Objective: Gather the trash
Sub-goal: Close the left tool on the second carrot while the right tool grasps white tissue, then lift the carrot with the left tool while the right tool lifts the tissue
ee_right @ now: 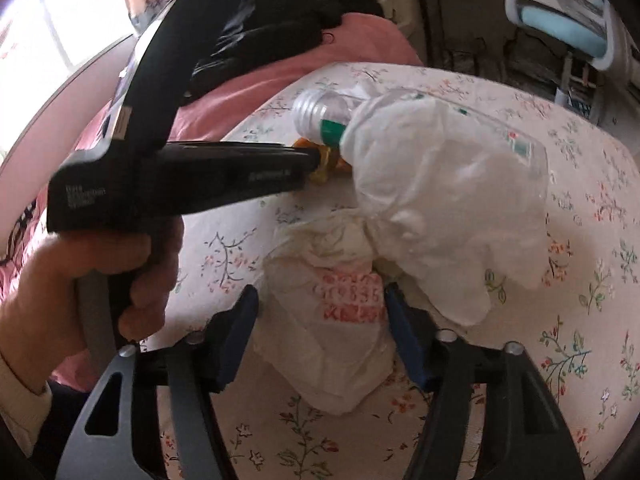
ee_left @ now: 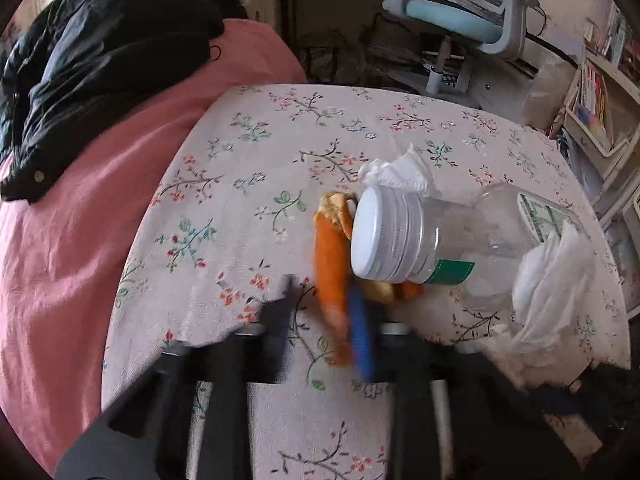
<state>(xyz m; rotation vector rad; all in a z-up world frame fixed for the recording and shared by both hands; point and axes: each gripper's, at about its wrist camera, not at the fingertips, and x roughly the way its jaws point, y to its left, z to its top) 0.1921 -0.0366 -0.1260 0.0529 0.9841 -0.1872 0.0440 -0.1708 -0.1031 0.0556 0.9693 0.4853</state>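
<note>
An orange peel [ee_left: 330, 256] lies on the floral sheet [ee_left: 240, 184], against the white cap of a clear plastic bottle [ee_left: 440, 236] lying on its side. My left gripper [ee_left: 324, 312], blurred, is shut on the peel's near end; the right wrist view shows its tip [ee_right: 314, 160] on the peel [ee_right: 326, 166]. A crumpled tissue [ee_left: 400, 172] sits behind the bottle. My right gripper [ee_right: 320, 312] straddles a white plastic bag with red print [ee_right: 336, 320]. Its pads stand at the bag's sides without visibly squeezing it. A larger crumpled white bag [ee_right: 440, 200] covers part of the bottle [ee_right: 320, 112].
A pink blanket [ee_left: 80, 240] with a black jacket [ee_left: 100, 60] on it lies left of the sheet. Behind the bed stand a blue desk chair [ee_left: 460, 16] and, at the right, shelves with books [ee_left: 596, 104]. A hand [ee_right: 80, 288] holds the left gripper's handle.
</note>
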